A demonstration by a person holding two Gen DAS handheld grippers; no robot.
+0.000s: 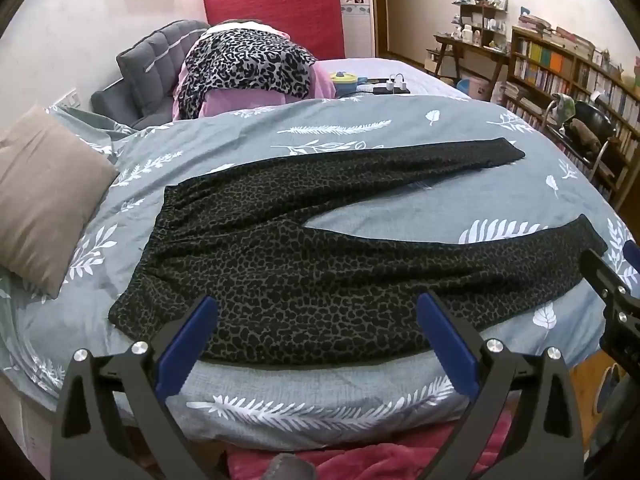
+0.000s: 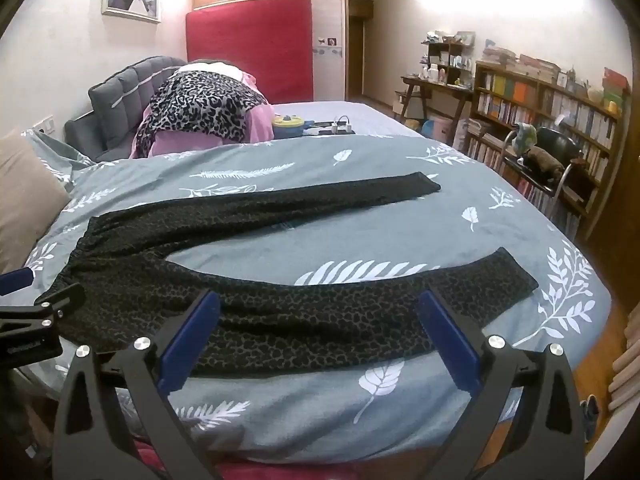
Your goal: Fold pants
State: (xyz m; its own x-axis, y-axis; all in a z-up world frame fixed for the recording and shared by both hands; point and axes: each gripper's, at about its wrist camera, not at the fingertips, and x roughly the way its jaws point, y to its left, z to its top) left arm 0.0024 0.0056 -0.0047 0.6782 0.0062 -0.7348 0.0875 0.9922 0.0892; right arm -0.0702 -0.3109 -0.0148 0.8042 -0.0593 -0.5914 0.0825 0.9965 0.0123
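- While nothing has been folded yet, the pants (image 1: 304,256) lie spread flat across the middle of both views on the bed's duvet (image 1: 360,408), waistband toward the left of the frame and both legs splayed apart to the right in a V.
- By my reckoning the whole job is left: bringing one leg over the other, then doubling the length.
- At the bottom of the left wrist view the left gripper (image 1: 316,320) hangs over the seat of the pants with its jaws spread wide and nothing between them.
- Low in the right wrist view, the right gripper (image 2: 320,316) hangs over the nearer leg, its jaws likewise wide apart and holding nothing.
- Dark cloth with a fine leopard-like mottling makes up the pants; it looks thin and limp, and the waistband is gathered into small puckers as if elasticated.
- Both legs taper to plain straight cuffs, the far one reaching toward the upper right of the frame.
- Grey-blue cotton with white feather and leaf prints covers the duvet, which looks puffy and soft.
- At the left edge sits a plump beige pillow (image 1: 44,196).
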